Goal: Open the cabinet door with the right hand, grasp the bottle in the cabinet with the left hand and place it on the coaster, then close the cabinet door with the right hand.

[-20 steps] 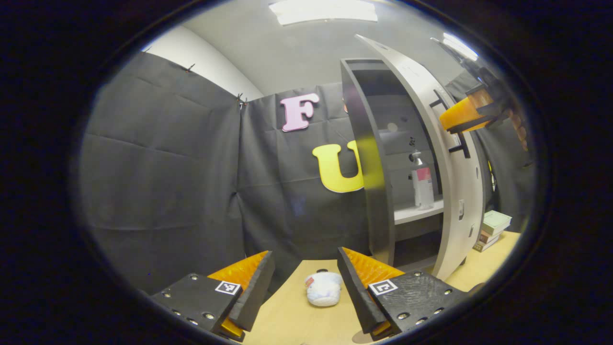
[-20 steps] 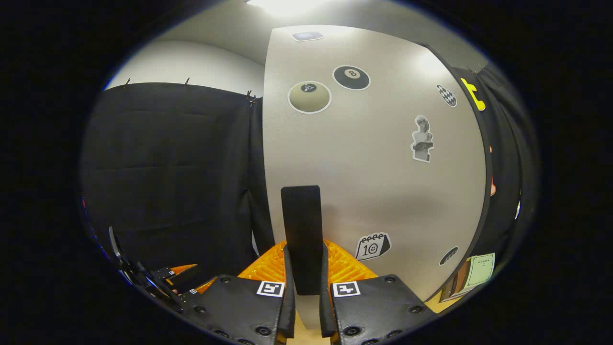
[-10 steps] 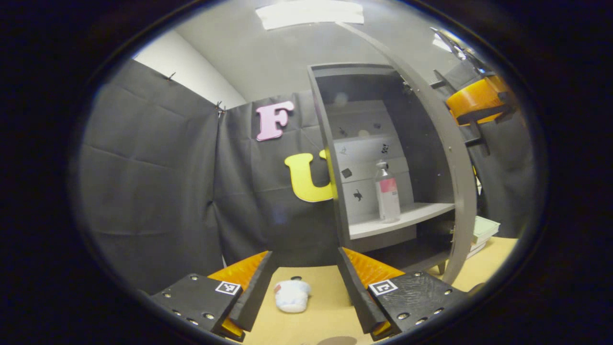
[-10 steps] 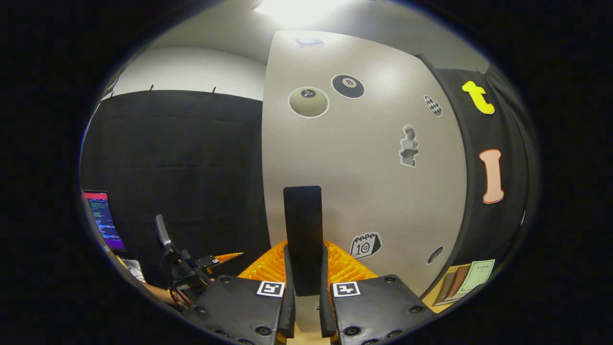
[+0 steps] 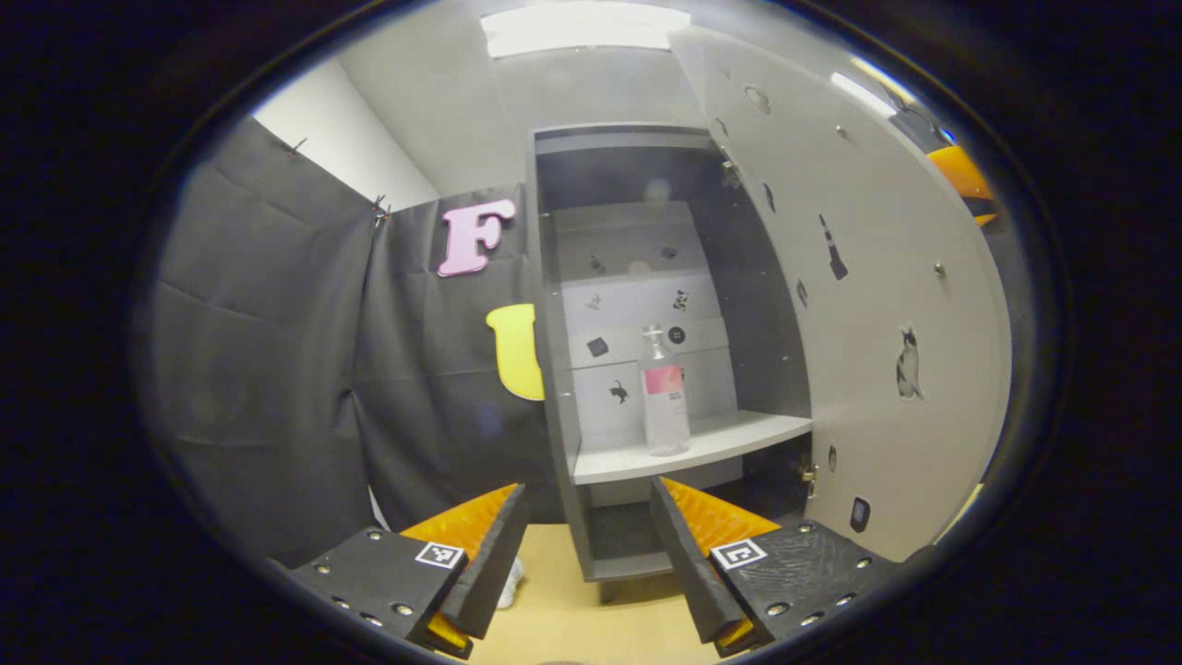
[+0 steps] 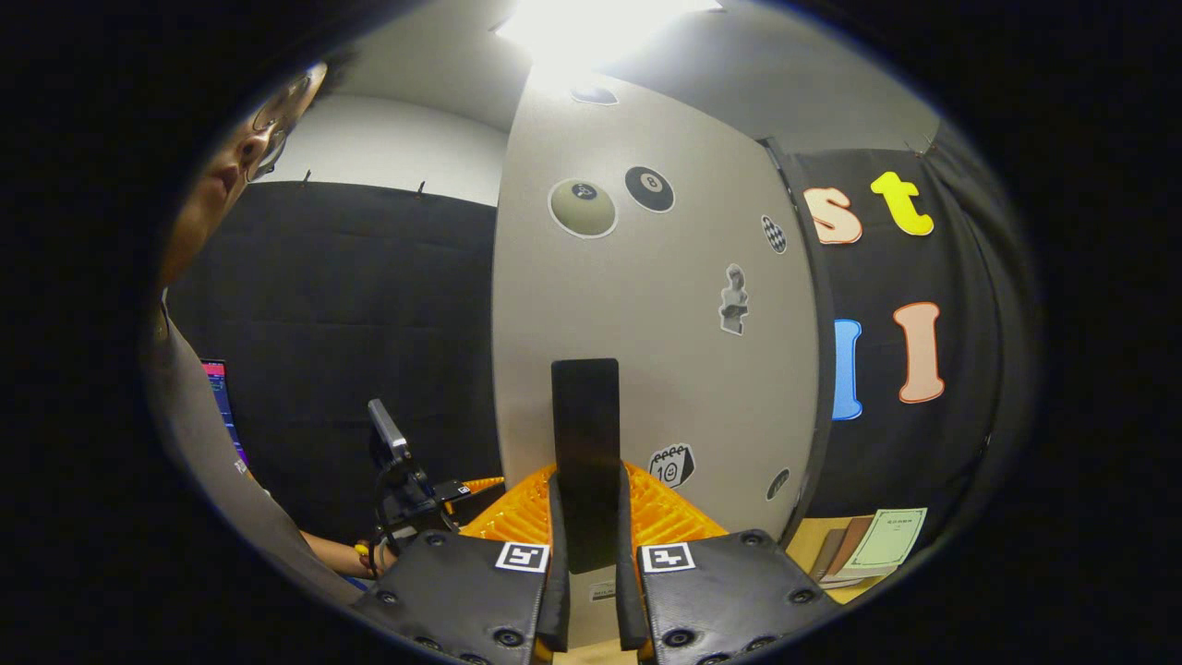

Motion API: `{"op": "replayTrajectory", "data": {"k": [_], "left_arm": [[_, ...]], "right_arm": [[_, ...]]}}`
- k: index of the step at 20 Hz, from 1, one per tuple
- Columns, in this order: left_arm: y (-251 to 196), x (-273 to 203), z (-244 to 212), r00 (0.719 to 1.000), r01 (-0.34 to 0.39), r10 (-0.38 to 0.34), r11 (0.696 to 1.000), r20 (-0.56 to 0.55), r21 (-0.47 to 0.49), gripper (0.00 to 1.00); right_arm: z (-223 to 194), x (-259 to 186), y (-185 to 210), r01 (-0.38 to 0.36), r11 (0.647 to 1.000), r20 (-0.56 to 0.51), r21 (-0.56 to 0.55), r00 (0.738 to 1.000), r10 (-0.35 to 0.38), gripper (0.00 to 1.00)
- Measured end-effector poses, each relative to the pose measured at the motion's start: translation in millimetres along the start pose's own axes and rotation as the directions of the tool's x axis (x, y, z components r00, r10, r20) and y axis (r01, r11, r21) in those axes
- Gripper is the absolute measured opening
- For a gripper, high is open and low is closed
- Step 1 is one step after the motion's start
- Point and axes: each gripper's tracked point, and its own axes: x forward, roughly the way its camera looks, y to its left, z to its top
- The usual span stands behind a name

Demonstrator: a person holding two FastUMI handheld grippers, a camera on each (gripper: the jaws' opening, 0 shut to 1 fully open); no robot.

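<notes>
Here the cabinet [image 5: 637, 369], the largest thing in the left gripper view, stands tall on the tan table [image 5: 572, 628] against the far cloth wall, its interior open to the camera. The cabinet door [image 5: 877, 305] is swung wide to the right, its inner face dotted with small stickers. In the right gripper view the door's outer face [image 6: 646, 323] carries more stickers, among them two billiard balls near the top, and a dark upright handle [image 6: 585, 453] juts from it toward the camera.

The right gripper [image 6: 587, 591] is clamped on that handle, one finger pressing each side of it. To the far right of the door, a stack of books [image 6: 868, 550] lies on the table. At the left of this view a person's sleeve [image 6: 212, 480] and forearm show, with the other gripper held low nearby.

Inside the cabinet, a pale shelf [image 5: 711, 443] crosses at mid height. The bottle [image 5: 664, 392] stands upright on it, long axis vertical, cap pointing up, with a pink label around its upper body, toward the shelf's left half and clear of the walls.

The left gripper [image 5: 586, 545] sits near and low, fingers spread wide apart and gripping nothing, aimed at the cabinet's lower part. A small white object [image 5: 511, 584] lies on the table beside its left finger, mostly hidden.
</notes>
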Motion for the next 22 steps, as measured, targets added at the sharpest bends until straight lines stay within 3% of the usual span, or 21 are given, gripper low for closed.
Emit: {"op": "replayTrajectory", "data": {"k": [6,11,15,19,22], "left_arm": [[-39.2,5.5,-0.8,1.000,0.030,-0.030,1.000,-0.007,0.009,0.80],[-67.6,4.1,3.2,0.999,0.040,-0.040,0.999,-0.004,0.014,0.80],[-89.4,-4.7,7.8,0.999,0.036,-0.036,0.999,-0.002,0.019,0.80],[-105.7,-14.4,11.7,1.000,0.016,-0.016,0.999,-0.006,0.031,0.79],[-109.8,-17.9,13.0,1.000,0.000,0.000,0.999,-0.019,0.033,0.80]], "right_arm": [[1.2,-11.3,-17.2,0.050,0.999,0.005,-0.013,0.999,-0.050,0.22],[3.2,-20.5,-38.6,0.149,0.988,0.021,-0.027,0.989,-0.149,0.18],[5.7,-23.8,-59.5,0.236,0.970,0.036,-0.058,0.972,-0.234,0.21],[8.6,-15.9,-45.7,0.142,0.990,0.044,-0.016,0.989,-0.141,0.22],[9.1,-22.5,-50.3,0.150,0.989,0.054,-0.017,0.987,-0.149,0.21]]}}
